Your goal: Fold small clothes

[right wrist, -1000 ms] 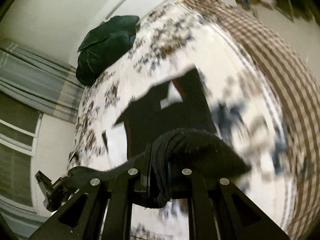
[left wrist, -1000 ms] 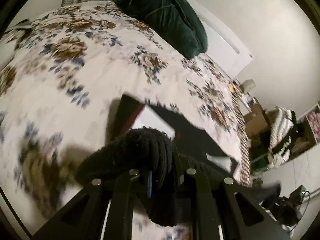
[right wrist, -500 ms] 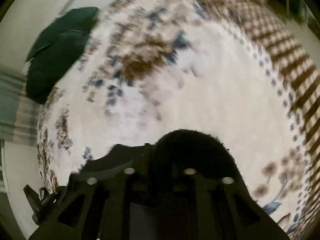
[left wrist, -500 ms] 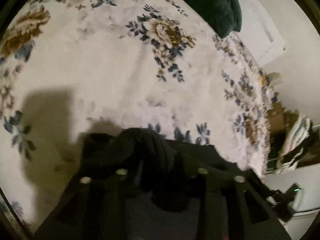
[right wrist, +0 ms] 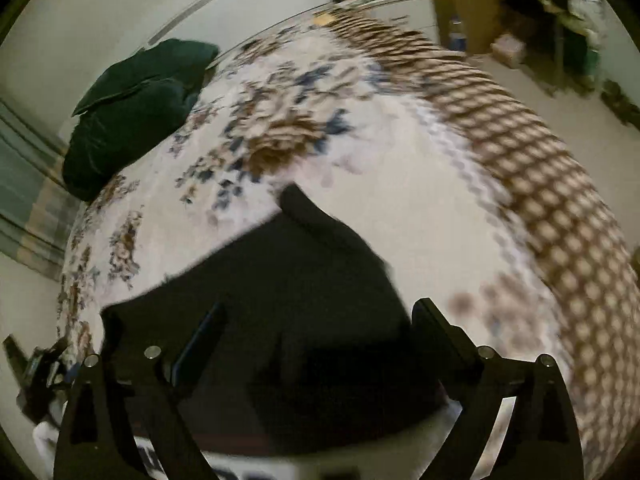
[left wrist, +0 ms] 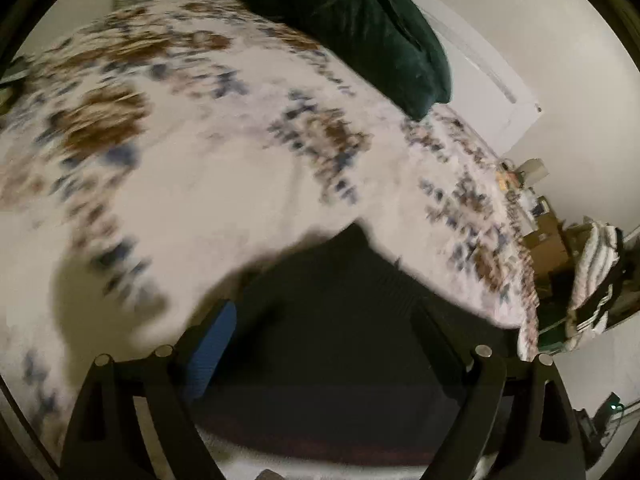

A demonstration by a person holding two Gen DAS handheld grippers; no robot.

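On the floral bedspread [left wrist: 224, 184], near the bed's checked edge [right wrist: 532, 168], lies a black garment [left wrist: 340, 320], spread flat with a pointed corner aimed up the bed. Left gripper [left wrist: 324, 320] sits low over it, jaws spread wide, nothing pinched; blue pad on the left finger [left wrist: 214, 340] visible, cloth lying between and under the fingers. Right gripper [right wrist: 316, 324] same deal: released, jaws wide apart, black garment [right wrist: 288, 280] filling the gap below them, no grip on it. A whitish patch with a reddish strip shows at the garment's near edge in both views; can't tell what it is. Dark green pillow [left wrist: 360, 28] sits at the head of the bed, well apart from the garment. Both views motion-blurred. Room clutter past the bed's far corner, too blurred to name.
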